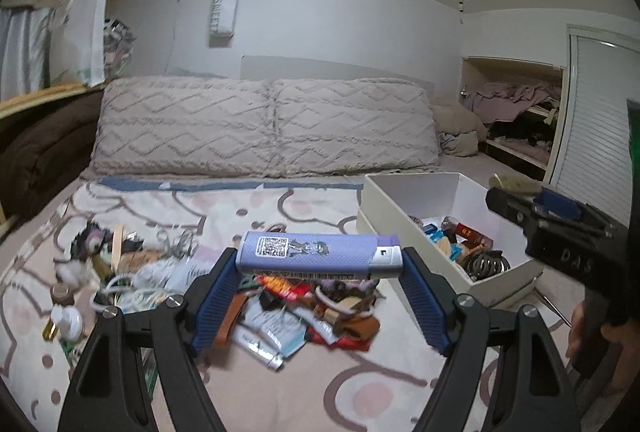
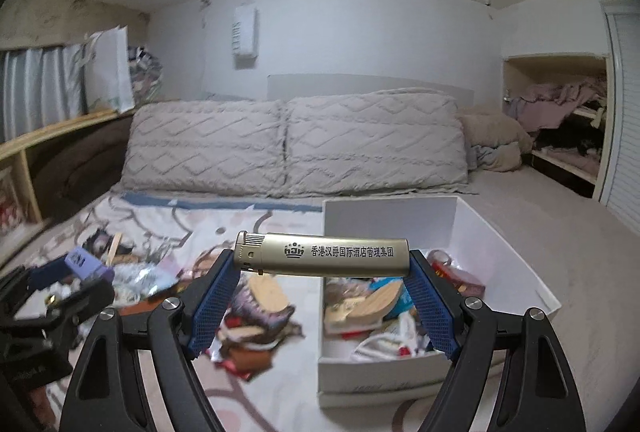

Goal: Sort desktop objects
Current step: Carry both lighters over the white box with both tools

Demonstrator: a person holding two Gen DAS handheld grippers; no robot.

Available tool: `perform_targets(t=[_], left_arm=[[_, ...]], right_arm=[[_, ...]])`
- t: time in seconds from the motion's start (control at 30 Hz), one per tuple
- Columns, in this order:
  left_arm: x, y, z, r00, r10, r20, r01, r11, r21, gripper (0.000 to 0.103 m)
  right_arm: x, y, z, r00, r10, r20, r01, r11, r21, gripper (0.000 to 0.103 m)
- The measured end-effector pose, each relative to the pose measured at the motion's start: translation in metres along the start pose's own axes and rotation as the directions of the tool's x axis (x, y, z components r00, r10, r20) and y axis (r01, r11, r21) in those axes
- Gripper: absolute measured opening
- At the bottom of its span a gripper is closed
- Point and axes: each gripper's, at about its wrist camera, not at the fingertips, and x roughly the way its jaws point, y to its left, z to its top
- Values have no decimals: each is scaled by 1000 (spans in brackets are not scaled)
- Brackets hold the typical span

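Note:
My left gripper (image 1: 318, 258) is shut on a purple lighter (image 1: 316, 252), held crosswise end to end between its blue pads, above a heap of small objects (image 1: 288, 312) on the bed. My right gripper (image 2: 322, 260) is shut on a gold lighter (image 2: 324, 255) with black print, also held crosswise, near the left wall of a white box (image 2: 500, 244). The box holds several small packets and a wooden piece. In the left wrist view the right gripper's body (image 1: 560, 232) with the gold lighter's end (image 1: 514, 184) hangs over the box (image 1: 384, 208). In the right wrist view the purple lighter's end (image 2: 86, 264) shows at far left.
Two grey pillows (image 1: 264, 124) lie across the head of the bed. Small bottles (image 1: 64, 312) and cords lie left of the heap on the patterned sheet (image 1: 260, 392). A shelf nook with clothes (image 2: 560, 112) is at the right. A hand (image 1: 600, 344) shows at the right edge.

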Motion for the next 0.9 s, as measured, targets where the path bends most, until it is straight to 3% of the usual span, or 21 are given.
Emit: perform_targets(t=[0.4, 0.6, 0.9], left_arm=[[32, -34, 27, 995, -104, -1, 104, 995, 6, 79], [56, -50, 38, 990, -135, -44, 136, 991, 10, 79], [91, -77, 65, 980, -184, -79, 185, 983, 2, 79]], right_arm=[[22, -50, 24, 998, -60, 16, 59, 995, 84, 83], [33, -81, 26, 998, -56, -18, 58, 975, 216, 83], [62, -99, 11, 995, -57, -86, 72, 981, 178, 83]])
